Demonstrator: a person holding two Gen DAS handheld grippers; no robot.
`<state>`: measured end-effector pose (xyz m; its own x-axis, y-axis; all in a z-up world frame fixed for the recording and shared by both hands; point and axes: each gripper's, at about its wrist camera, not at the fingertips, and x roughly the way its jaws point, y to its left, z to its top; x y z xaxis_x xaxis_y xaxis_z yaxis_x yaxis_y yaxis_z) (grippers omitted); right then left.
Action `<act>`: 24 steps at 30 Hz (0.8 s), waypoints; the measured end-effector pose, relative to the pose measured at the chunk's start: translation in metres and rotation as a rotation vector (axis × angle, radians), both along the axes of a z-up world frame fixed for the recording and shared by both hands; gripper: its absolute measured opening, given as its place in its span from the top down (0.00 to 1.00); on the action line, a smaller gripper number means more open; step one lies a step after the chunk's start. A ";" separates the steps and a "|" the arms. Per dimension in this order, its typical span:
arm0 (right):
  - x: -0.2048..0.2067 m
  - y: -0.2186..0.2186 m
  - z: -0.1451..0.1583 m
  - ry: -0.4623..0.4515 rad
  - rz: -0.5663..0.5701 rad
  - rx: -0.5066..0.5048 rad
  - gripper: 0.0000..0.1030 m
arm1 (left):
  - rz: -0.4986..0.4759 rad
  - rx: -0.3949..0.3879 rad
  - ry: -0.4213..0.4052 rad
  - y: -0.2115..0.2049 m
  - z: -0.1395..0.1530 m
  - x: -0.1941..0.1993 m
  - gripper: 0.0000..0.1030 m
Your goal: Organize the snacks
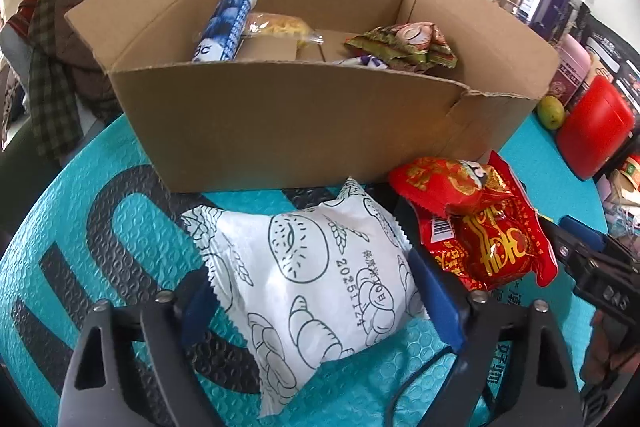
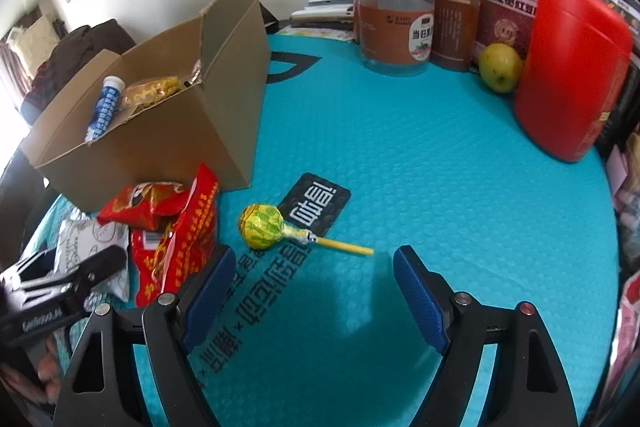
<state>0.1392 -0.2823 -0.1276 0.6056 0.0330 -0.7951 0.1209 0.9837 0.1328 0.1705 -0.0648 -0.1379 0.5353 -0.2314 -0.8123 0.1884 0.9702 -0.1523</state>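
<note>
A white bread packet (image 1: 316, 279) with line drawings lies on the teal mat between the pads of my left gripper (image 1: 316, 299); the jaws stand wide on either side of it, not squeezing it. Red snack packets (image 1: 476, 223) lie just to its right. An open cardboard box (image 1: 288, 123) behind holds a blue tube (image 1: 226, 25), a yellow pastry (image 1: 276, 25) and a green-brown packet (image 1: 408, 43). My right gripper (image 2: 314, 291) is open and empty over the mat, just short of a yellow-green lollipop (image 2: 264, 227). The box (image 2: 160, 131) and red packets (image 2: 172, 227) are to its left.
Jars (image 2: 394, 23), a pink tin (image 2: 506, 7), a red canister (image 2: 572, 67) and a green fruit (image 2: 500, 67) line the far right of the table. Clothes (image 1: 60, 39) are piled to the left of the box. The teal mat (image 2: 420, 167) covers the table.
</note>
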 end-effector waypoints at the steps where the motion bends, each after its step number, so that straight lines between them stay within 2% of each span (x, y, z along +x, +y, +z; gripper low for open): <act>1: 0.002 0.001 -0.002 0.004 -0.005 0.005 0.20 | -0.006 0.001 -0.005 0.000 0.001 0.000 0.19; 3: 0.006 0.003 -0.005 0.010 -0.015 0.014 0.20 | -0.015 0.008 -0.016 0.000 0.003 -0.001 0.23; 11: 0.021 0.007 -0.010 -0.013 -0.113 -0.008 0.15 | -0.028 -0.004 -0.021 0.005 0.004 -0.002 0.23; 20: 0.015 0.010 -0.012 -0.049 -0.235 -0.025 0.15 | -0.018 -0.018 -0.012 0.012 0.002 -0.002 0.23; 21: 0.014 0.010 -0.012 -0.049 -0.239 -0.027 0.16 | -0.018 -0.018 -0.012 0.013 0.002 -0.003 0.23; 22: 0.014 0.010 -0.011 -0.049 -0.242 -0.033 0.21 | -0.017 -0.019 -0.011 0.013 0.001 -0.004 0.23; 23: 0.012 0.011 -0.011 -0.047 -0.245 -0.045 0.32 | -0.017 -0.019 -0.011 0.013 0.001 -0.005 0.23; 24: 0.011 0.012 -0.010 -0.047 -0.243 -0.051 0.36 | -0.017 -0.021 -0.008 0.013 0.001 -0.006 0.23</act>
